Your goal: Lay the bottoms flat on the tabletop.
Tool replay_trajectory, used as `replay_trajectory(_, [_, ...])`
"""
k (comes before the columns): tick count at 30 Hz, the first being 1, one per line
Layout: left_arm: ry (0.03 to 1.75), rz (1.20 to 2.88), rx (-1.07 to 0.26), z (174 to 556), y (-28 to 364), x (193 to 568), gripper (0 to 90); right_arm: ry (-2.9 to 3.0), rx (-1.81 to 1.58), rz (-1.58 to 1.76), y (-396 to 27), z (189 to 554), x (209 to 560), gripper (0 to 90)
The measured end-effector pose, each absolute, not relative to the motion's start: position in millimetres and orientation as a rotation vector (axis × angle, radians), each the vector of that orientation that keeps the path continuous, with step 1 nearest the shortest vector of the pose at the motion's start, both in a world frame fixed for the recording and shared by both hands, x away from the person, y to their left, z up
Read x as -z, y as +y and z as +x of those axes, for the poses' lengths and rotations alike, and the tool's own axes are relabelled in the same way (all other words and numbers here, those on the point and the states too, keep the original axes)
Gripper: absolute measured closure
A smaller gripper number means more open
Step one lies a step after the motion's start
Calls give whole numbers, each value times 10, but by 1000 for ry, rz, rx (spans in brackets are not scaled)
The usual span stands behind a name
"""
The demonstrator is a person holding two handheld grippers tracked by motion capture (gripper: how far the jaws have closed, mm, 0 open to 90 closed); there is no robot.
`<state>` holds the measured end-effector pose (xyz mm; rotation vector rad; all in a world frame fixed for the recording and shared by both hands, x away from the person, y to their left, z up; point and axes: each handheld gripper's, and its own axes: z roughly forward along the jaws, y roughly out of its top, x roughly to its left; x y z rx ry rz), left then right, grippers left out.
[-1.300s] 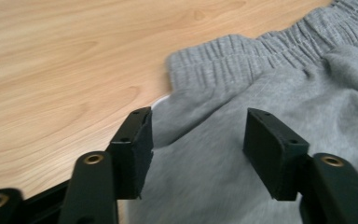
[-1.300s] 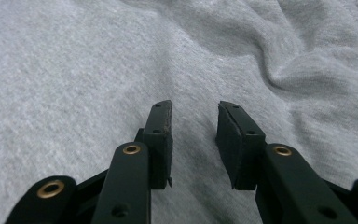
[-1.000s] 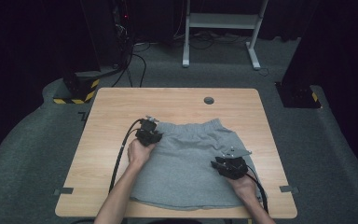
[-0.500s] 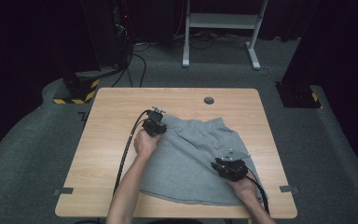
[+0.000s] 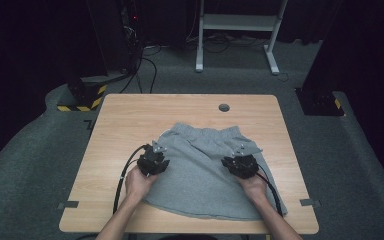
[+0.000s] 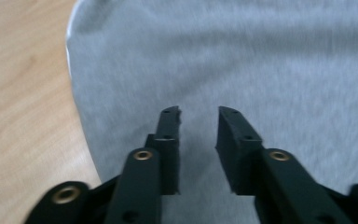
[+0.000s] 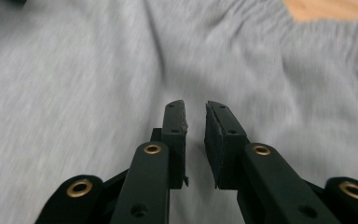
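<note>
Since the earlier frames the left claw (image 5: 154,161) has slid back from the far left corner of the grey shorts (image 5: 207,170) toward the person, and the cloth near the waistband now lies flatter. The right claw (image 5: 240,165) has shifted a little toward the waistband.

Both claws have just been closing. In each gripper view a narrow gap remains between the jaws, with only flat fabric beneath them and no fold pinched, so both are released.

The shorts lie spread on the worktop (image 5: 130,120), waistband on the far side, the hem near the person's edge. Each claw hovers over the shorts, one at the left edge, one right of centre.

The step looks like smoothing before a fold (a judgement). Next, each claw would need to reach an edge and pinch it.
</note>
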<state>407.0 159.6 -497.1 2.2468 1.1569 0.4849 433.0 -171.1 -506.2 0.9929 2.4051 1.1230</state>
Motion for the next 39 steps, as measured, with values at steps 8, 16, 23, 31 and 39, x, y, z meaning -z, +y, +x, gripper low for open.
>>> replay_trajectory(8, [1153,2256,-466,3968,1654,5051,894,2434,-1085,975,-1390,4658,5108,800])
replay_trajectory(16, [1097,2313,-424,3698,1791,5009,899,2430,-1037,1074,-1499,4793,5173,825])
replay_trajectory(23, [1049,2225,-440,3781,1650,4987,756,2400,-1141,1025,-1373,4752,5014,760])
replay_trajectory(31, [1109,2122,-453,3967,1511,5084,576,2442,-1148,1016,-957,4888,5067,762])
replay_trajectory(39, [1156,2069,-458,3851,1600,5189,496,2484,-1000,948,-1170,4818,5151,737])
